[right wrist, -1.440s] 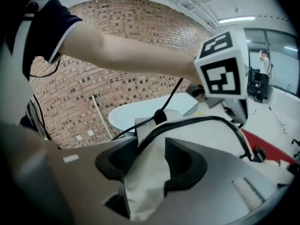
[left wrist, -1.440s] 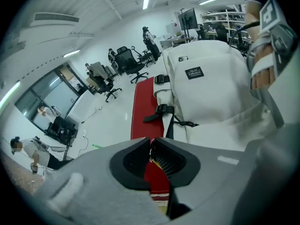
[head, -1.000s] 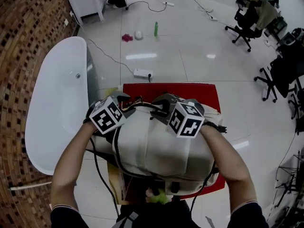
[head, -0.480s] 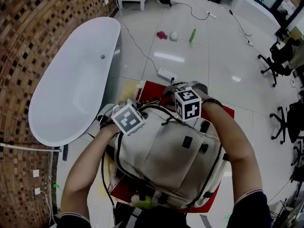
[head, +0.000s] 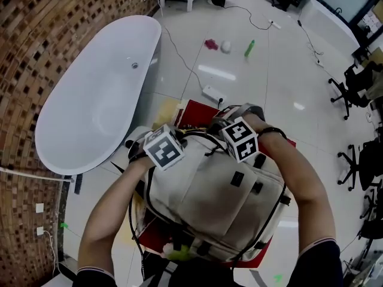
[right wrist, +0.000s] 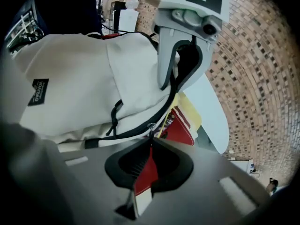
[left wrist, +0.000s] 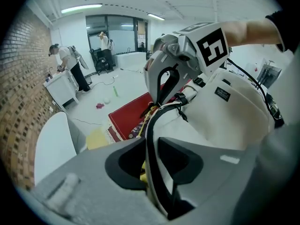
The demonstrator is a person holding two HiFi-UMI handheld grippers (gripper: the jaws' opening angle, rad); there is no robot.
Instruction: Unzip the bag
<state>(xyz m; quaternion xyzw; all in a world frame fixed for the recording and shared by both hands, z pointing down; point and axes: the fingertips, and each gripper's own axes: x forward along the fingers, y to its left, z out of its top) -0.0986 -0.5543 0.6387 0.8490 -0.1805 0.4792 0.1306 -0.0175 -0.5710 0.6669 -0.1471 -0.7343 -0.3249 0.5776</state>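
Note:
A cream backpack [head: 215,196] with black zip tape lies on a red table [head: 190,111]. Both grippers meet at its top end. My left gripper [left wrist: 150,145] is closing, and its pads press on the black-edged zip seam [left wrist: 151,125], which runs between them. My right gripper [right wrist: 151,143] is also closing. Its tips are pinched together on the small metal zipper pull [right wrist: 150,127] where the black zip line passes. In the head view the left gripper [head: 173,137] and right gripper [head: 224,127] sit close together over the bag's top. A yellow thing shows inside the seam.
A white bathtub [head: 96,94] stands at the left by a brick wall. On the floor beyond the table lie a power strip [head: 213,94] and a green bottle [head: 249,48]. Office chairs [head: 353,88] stand at the right. People work at the far end [left wrist: 65,64].
The head view has swung left, bringing the bathtub further in. Both marker cubes have dropped closer onto the bag's top, the right one tilting downward.

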